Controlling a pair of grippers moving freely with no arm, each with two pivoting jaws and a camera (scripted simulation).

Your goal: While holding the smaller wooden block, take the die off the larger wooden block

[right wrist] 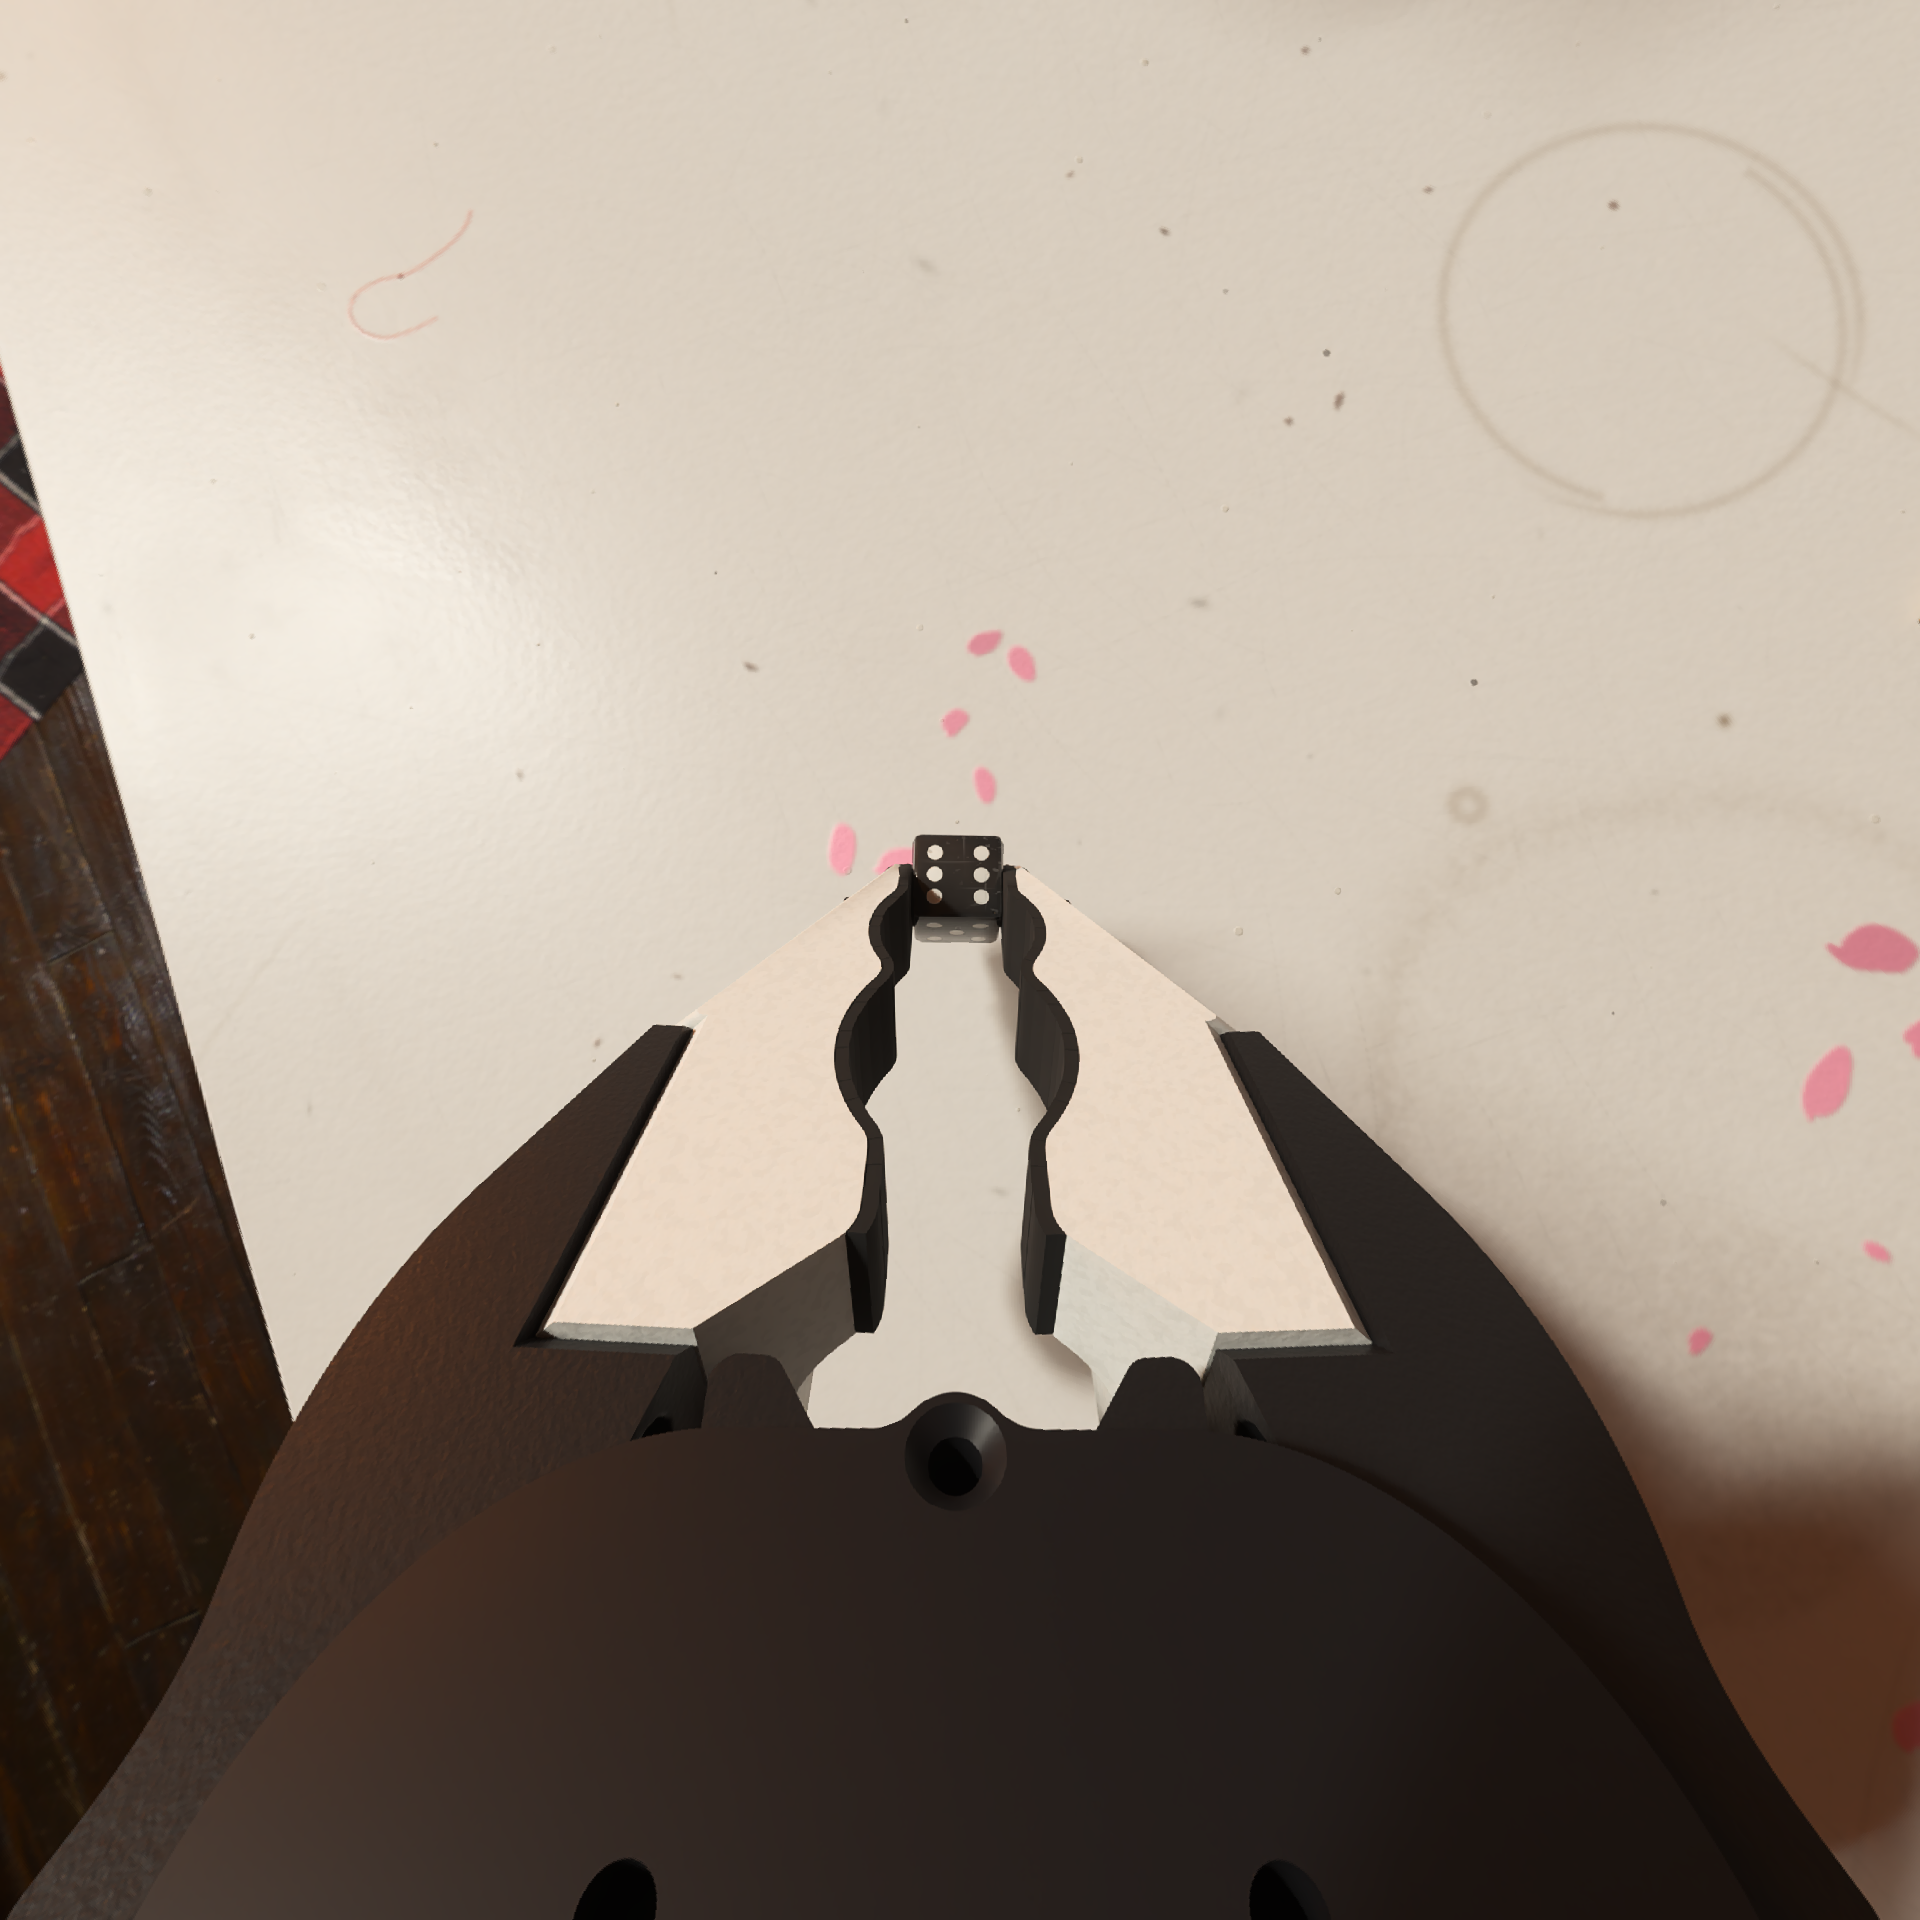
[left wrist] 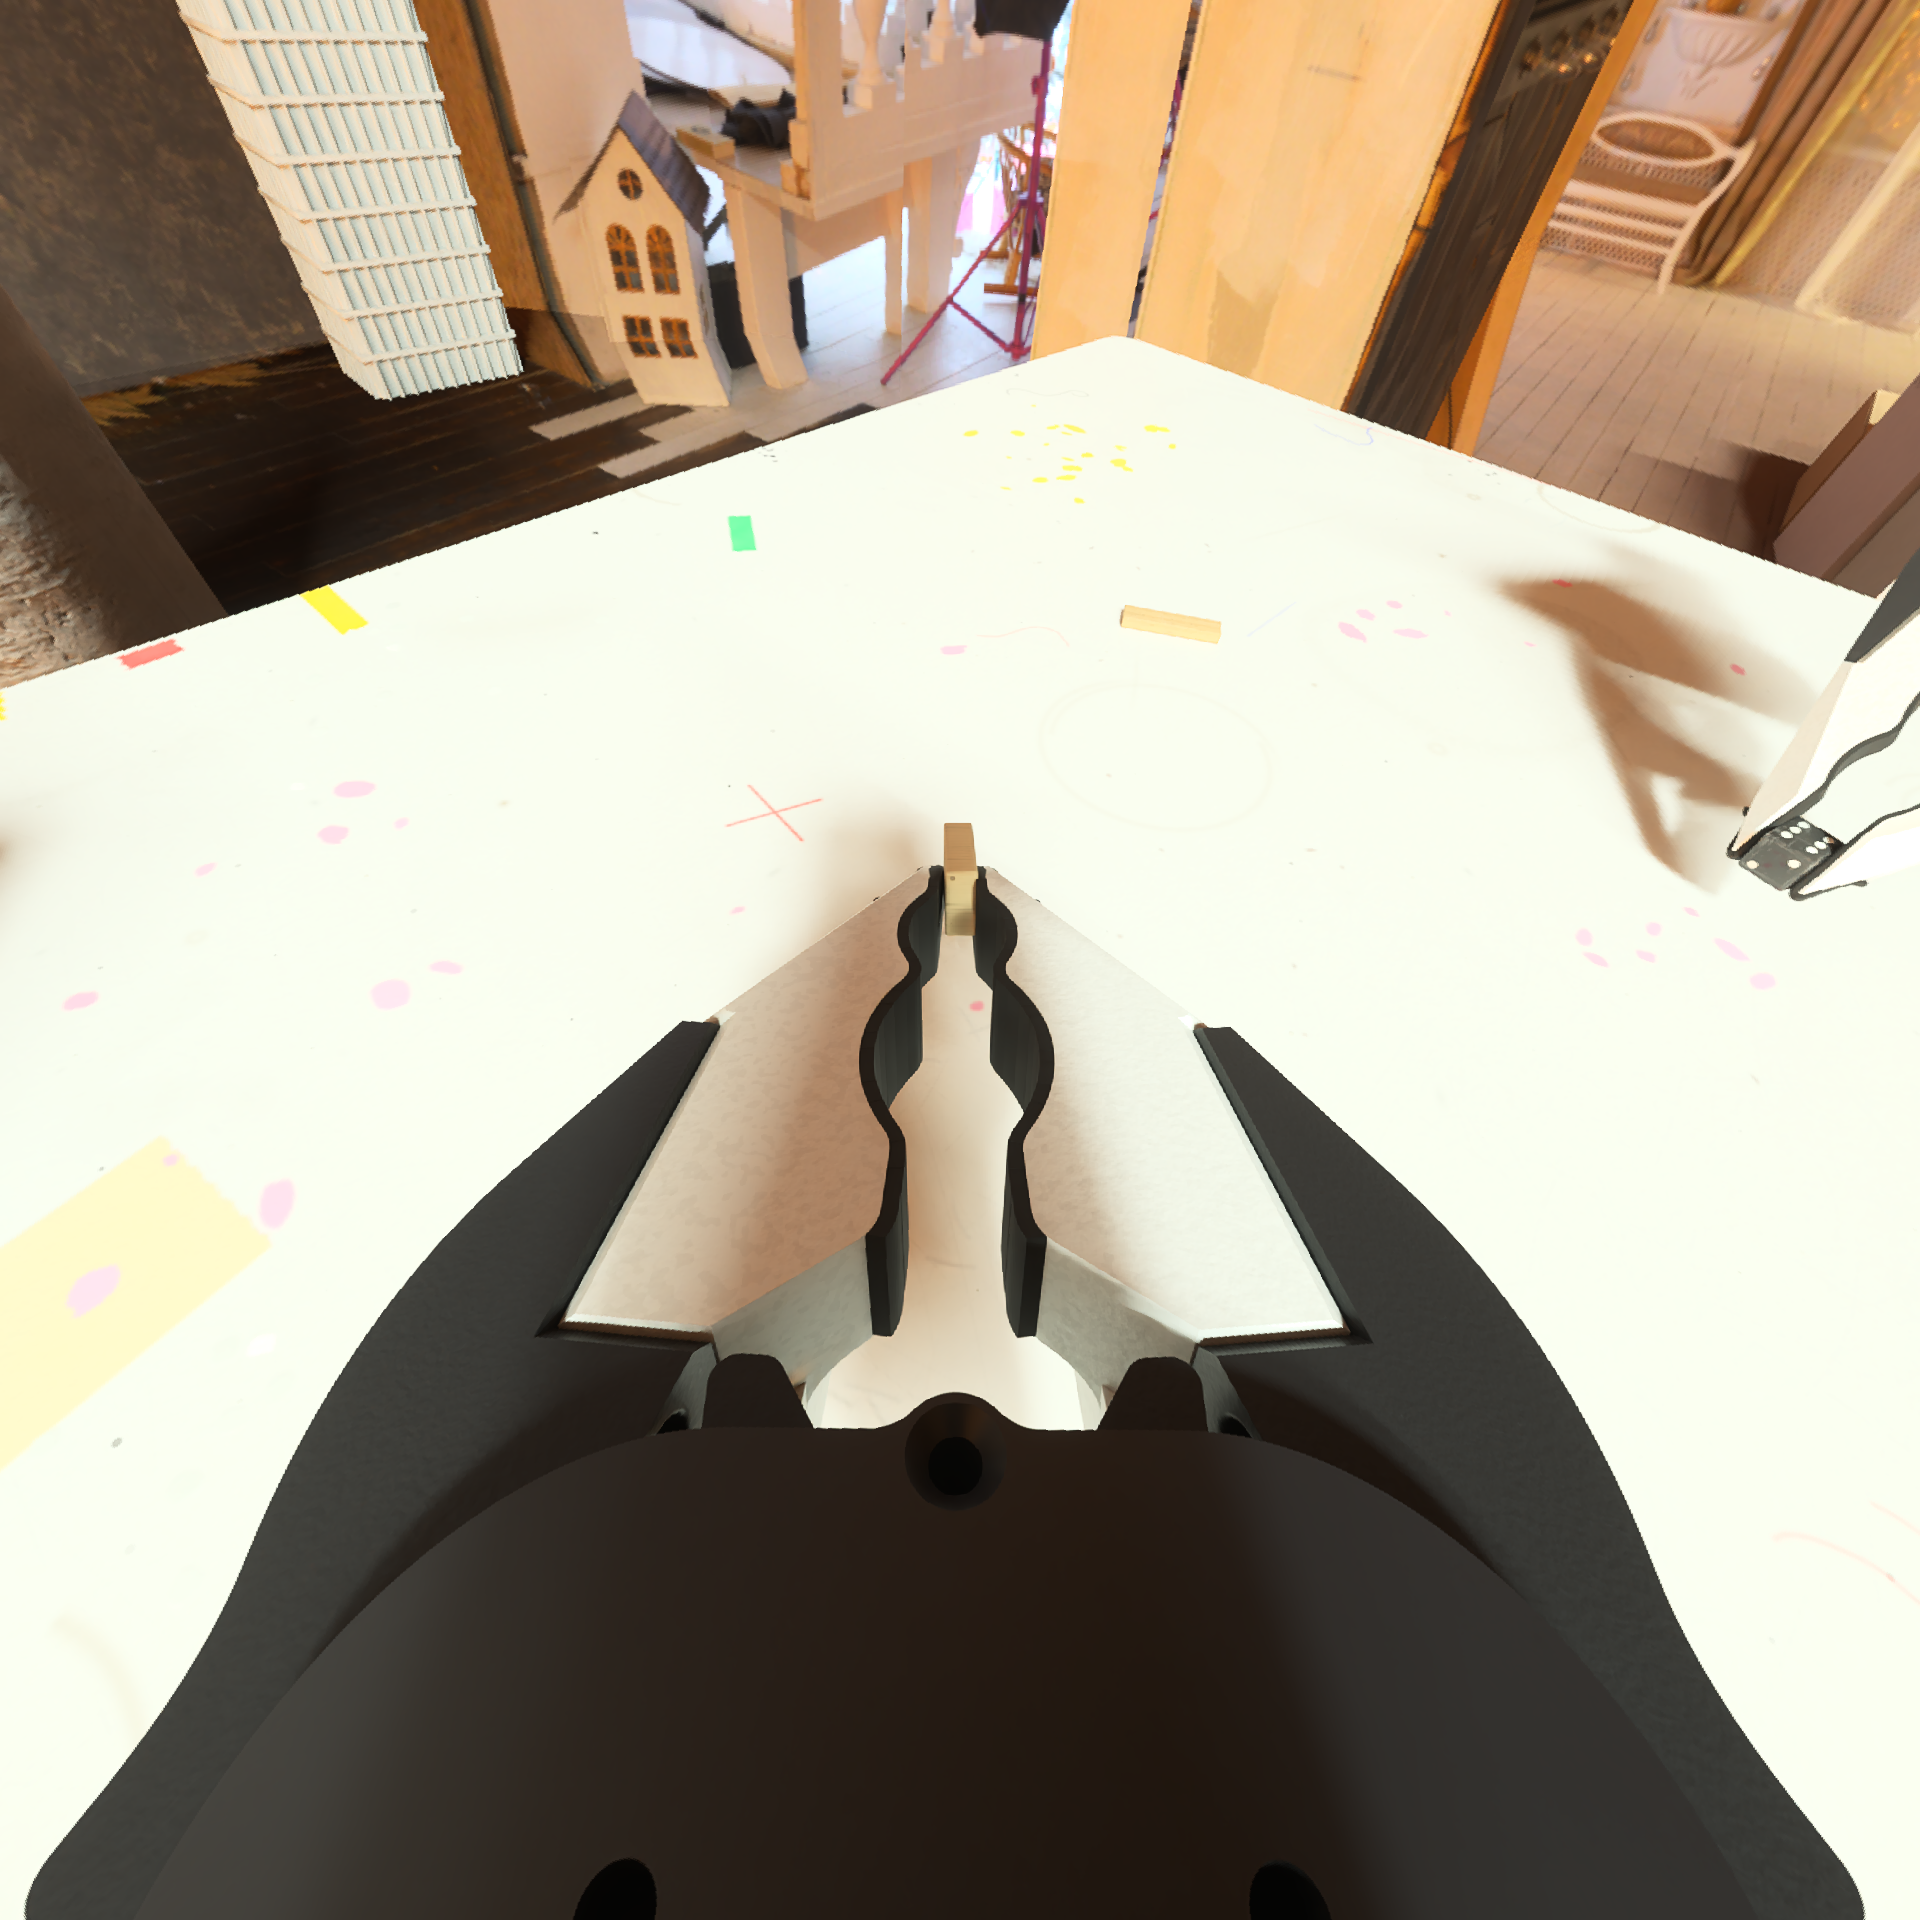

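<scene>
My left gripper [left wrist: 958, 883] is shut on the smaller wooden block [left wrist: 958, 871], a pale tan piece that sticks up past the fingertips, held above the white table [left wrist: 520, 831]. The larger wooden block [left wrist: 1170, 623] lies flat on the table farther off, with nothing on it. My right gripper [right wrist: 957, 888] is shut on the black die [right wrist: 957, 868] with white pips, held above the table [right wrist: 935, 416]. In the left wrist view the right gripper [left wrist: 1792, 868] shows at the right edge with the die [left wrist: 1787, 854] between its tips, casting a brown shadow.
The table bears pink and yellow paint flecks, a red cross mark [left wrist: 774, 812], a green tape strip [left wrist: 741, 533] and a pencilled circle [right wrist: 1647, 317]. The table's far edges [left wrist: 1117, 341] meet at a corner ahead. Dark wooden floor [right wrist: 94, 1143] lies past the left edge.
</scene>
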